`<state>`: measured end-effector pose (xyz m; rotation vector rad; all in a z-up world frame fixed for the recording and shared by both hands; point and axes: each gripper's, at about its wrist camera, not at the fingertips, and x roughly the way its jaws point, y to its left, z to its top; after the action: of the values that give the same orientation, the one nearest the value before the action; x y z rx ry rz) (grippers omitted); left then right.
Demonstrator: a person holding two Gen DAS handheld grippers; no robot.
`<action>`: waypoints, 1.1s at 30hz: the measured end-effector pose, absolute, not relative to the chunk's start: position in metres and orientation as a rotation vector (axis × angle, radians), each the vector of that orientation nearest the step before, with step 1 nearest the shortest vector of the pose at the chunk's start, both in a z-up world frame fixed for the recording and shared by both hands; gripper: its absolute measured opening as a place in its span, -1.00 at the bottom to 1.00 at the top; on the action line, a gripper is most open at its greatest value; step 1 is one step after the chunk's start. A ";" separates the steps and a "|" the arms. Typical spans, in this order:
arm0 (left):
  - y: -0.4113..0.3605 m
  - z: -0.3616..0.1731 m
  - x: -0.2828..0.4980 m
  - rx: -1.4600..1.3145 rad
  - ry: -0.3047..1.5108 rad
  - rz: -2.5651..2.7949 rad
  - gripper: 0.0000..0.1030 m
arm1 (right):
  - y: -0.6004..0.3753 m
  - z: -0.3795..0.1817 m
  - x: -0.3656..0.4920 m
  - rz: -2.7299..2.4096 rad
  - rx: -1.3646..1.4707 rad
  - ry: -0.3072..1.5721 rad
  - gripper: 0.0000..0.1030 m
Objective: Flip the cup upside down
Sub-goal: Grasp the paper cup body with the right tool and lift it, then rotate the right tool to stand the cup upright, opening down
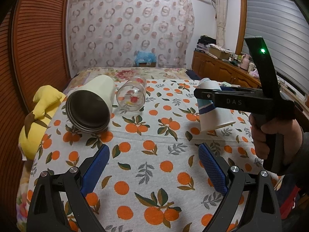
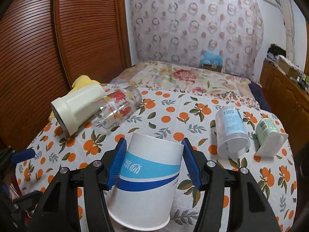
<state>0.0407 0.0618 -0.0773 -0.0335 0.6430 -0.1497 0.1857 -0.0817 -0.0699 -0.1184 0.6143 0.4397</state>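
A white paper cup (image 2: 148, 181) with a blue band stands upside down, rim on the orange-print cloth (image 2: 173, 116), slightly tilted. My right gripper (image 2: 154, 162) has its blue pads on both sides of the cup and is shut on it. In the left wrist view the same cup (image 1: 212, 110) shows at the right with the right gripper's black jaw across it. My left gripper (image 1: 154, 166) is open and empty above the cloth near the front edge.
A cream tumbler (image 1: 90, 104) and a printed glass (image 1: 132, 96) lie on their sides at the back left. A clear plastic cup (image 2: 231, 133) and a green-labelled container (image 2: 270, 137) lie at the right. A yellow plush (image 1: 36, 119) sits at the left edge. Wooden cabinets (image 1: 222, 67) stand at the right.
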 end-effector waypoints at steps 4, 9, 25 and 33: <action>0.062 -0.078 0.041 -0.033 0.645 -0.150 0.74 | -0.081 -0.075 0.178 0.424 -0.153 0.589 0.18; 0.062 -0.079 0.040 -0.032 0.645 -0.149 0.74 | -0.073 -0.078 0.169 0.378 -0.215 0.553 0.18; 0.063 -0.078 0.042 -0.031 0.638 -0.141 0.74 | -0.086 -0.082 0.117 0.391 -0.200 0.521 0.13; 0.062 -0.077 0.042 -0.029 0.637 -0.140 0.74 | -0.095 -0.085 0.105 0.412 -0.161 0.551 0.13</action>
<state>0.0417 0.0617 -0.0769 -0.0293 0.6371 -0.1400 0.1053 -0.0951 -0.0846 -0.1606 0.5509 0.4117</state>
